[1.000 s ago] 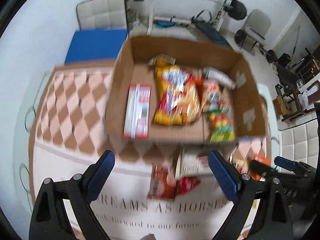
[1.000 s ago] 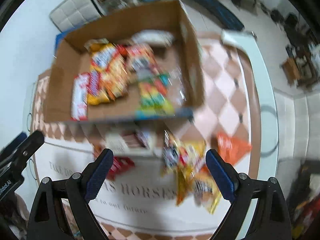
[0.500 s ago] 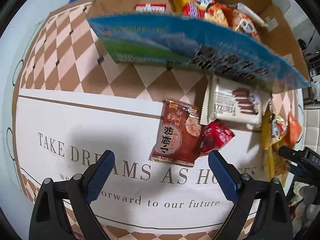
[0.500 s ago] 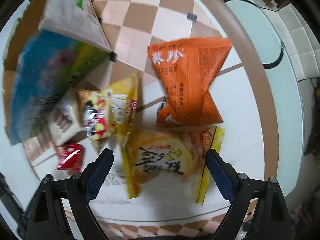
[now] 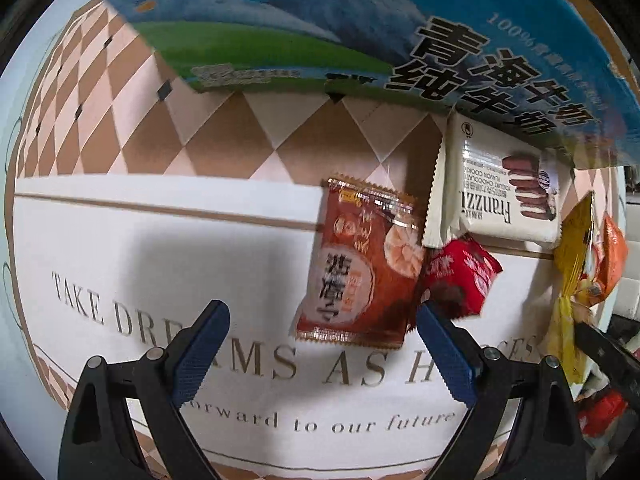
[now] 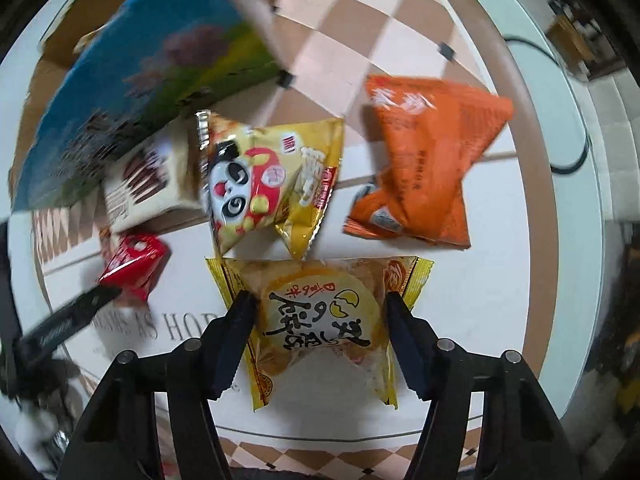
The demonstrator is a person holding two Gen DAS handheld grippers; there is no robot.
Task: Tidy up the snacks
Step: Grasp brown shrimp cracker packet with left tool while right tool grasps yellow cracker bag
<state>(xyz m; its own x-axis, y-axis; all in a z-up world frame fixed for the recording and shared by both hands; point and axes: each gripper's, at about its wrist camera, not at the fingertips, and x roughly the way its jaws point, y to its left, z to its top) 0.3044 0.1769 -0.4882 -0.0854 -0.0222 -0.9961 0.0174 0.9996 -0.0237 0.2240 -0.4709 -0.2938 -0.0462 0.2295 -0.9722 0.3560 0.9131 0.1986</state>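
Note:
My left gripper (image 5: 322,320) is open, low over the cloth, just short of a brown-red shrimp snack packet (image 5: 358,260). A red packet (image 5: 460,276) and a white Franzzi cookie pack (image 5: 500,196) lie to its right, against the blue printed wall of the cardboard box (image 5: 360,28). My right gripper (image 6: 318,306) is open, its fingers either side of a yellow cake packet (image 6: 320,316) lying on the cloth. Beyond it lie a yellow panda snack bag (image 6: 264,180) and an orange bag (image 6: 420,160). The box (image 6: 132,80) stands at the upper left.
The table has a checked cloth with a white lettered panel (image 5: 160,280). Its round edge (image 6: 560,200) runs close on the right. The left gripper's black finger (image 6: 68,324) shows in the right wrist view beside the red packet (image 6: 134,264).
Both grippers have dropped from above the box down towards the table. The left has closed in on the shrimp packet. The right has come down around the yellow cake packet.

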